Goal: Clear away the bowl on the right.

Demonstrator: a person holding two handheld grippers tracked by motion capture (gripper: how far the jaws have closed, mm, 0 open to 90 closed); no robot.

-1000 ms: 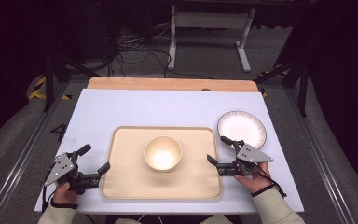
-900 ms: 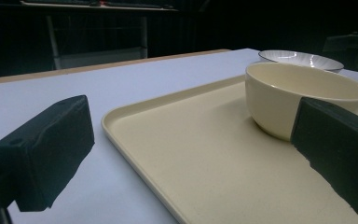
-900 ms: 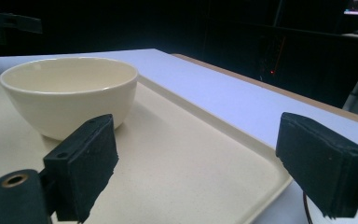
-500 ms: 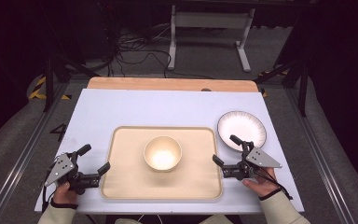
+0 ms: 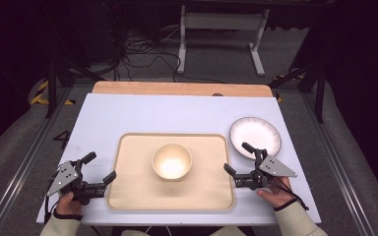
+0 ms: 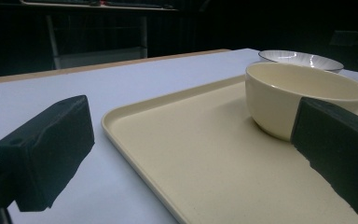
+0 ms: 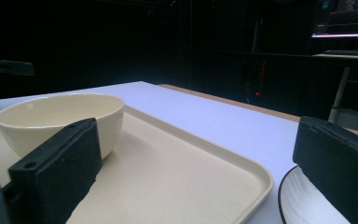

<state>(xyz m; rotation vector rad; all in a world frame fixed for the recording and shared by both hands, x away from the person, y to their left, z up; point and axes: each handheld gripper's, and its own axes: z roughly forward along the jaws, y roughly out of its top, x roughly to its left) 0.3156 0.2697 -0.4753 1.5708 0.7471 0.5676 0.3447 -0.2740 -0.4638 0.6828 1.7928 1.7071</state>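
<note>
A cream bowl (image 5: 172, 161) stands in the middle of a beige tray (image 5: 138, 191). My left gripper (image 5: 101, 166) rests at the tray's left edge, open, and its jaws straddle the rim with nothing gripped. In the left gripper view the bowl (image 6: 279, 98) is ahead on the tray (image 6: 168, 121). My right gripper (image 5: 236, 157) is at the tray's right edge. Its jaws have just been opening and stand wide with nothing held between them. In the right gripper view the bowl (image 7: 51, 116) sits behind the left jaw.
A white plate with a dark rim (image 5: 255, 135) lies on the pale table (image 5: 177, 113) just right of the tray, beside my right gripper; its rim (image 7: 307, 205) is close to the right jaw. A wooden strip (image 5: 177, 88) borders the far edge.
My right gripper has shifted slightly to the right, away from the bowl, and its jaws have spread a little wider. The left gripper, bowl and plate have not moved.
</note>
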